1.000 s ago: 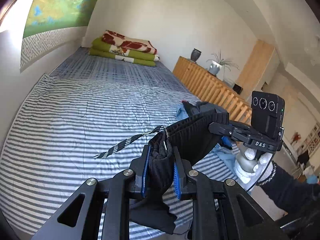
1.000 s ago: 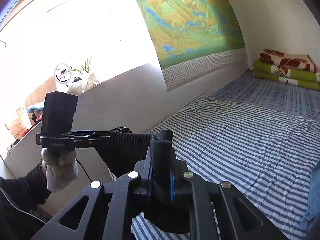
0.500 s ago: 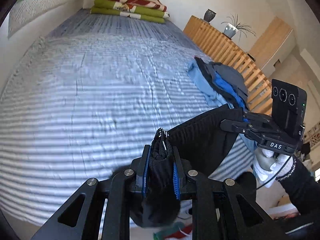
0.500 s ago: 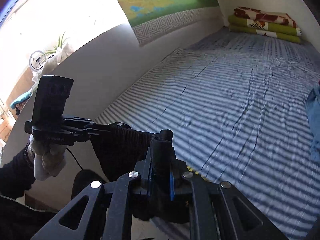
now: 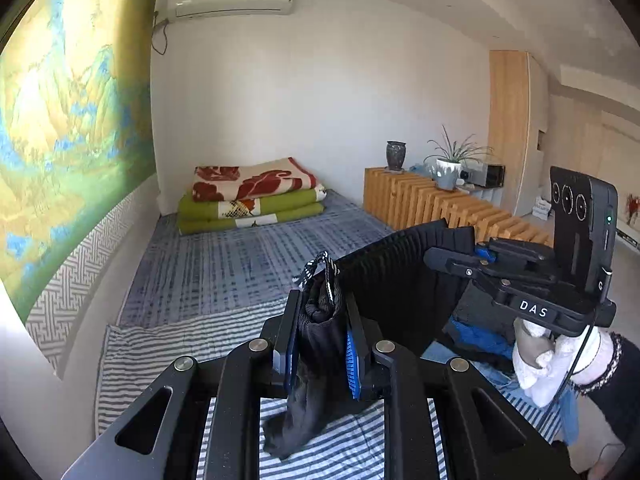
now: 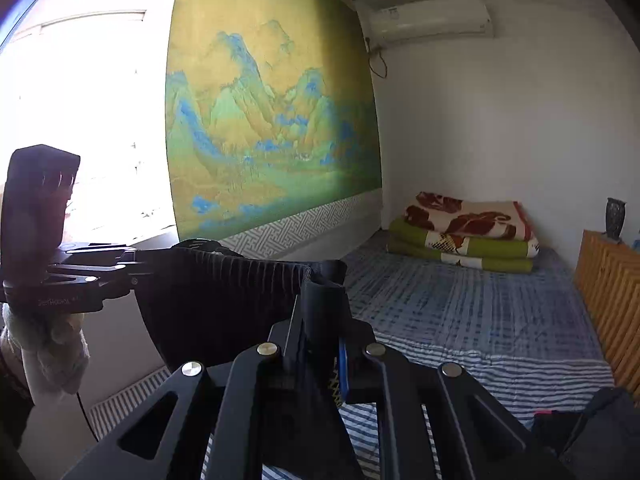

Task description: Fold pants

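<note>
Black pants [image 5: 392,280] with a ribbed elastic waistband hang in the air above the striped bed [image 5: 224,264], stretched between both grippers. My left gripper [image 5: 320,320] is shut on one bunched end of the waistband, where a black-and-white drawstring [image 5: 320,268] sticks up. My right gripper [image 6: 320,320] is shut on the other end of the pants [image 6: 224,296]. In the left wrist view the right gripper [image 5: 452,256] comes in from the right, held by a gloved hand [image 5: 548,356]. In the right wrist view the left gripper [image 6: 136,260] reaches in from the left.
Folded green and red blankets [image 5: 252,196] lie at the head of the bed. A heap of blue and dark clothes [image 5: 476,336] sits on the bed's right side. A slatted wooden cabinet [image 5: 432,204] with a vase and a plant runs along the right. A landscape mural [image 6: 272,120] covers the left wall.
Both grippers have risen with the pants and tilted up, so the far wall and air conditioner now show. The waistband stays stretched between them. The drawstring no longer trails over the bed.
</note>
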### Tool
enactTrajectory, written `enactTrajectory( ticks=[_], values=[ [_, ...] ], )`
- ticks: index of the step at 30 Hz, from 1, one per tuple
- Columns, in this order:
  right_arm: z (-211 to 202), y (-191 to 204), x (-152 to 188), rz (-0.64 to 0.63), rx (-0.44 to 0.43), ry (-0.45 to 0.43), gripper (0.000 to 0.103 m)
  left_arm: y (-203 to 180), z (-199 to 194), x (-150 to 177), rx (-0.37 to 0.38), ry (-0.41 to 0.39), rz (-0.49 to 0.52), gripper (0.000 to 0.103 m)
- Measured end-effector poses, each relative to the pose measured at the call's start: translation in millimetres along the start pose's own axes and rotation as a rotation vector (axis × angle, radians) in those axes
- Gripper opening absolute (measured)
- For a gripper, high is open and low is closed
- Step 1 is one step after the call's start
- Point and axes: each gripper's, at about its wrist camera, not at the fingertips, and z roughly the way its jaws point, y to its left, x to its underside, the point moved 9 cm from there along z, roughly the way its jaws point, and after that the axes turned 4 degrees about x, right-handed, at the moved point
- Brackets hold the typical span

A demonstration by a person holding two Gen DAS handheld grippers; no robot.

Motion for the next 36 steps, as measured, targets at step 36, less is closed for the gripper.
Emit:
enactTrajectory(
  ticks=[36],
  values=[
    [-102,25,336,0.107,-0.039,0.331,0.011,-123,16,324,0.205,0.354,0.007,0.020]
  ],
)
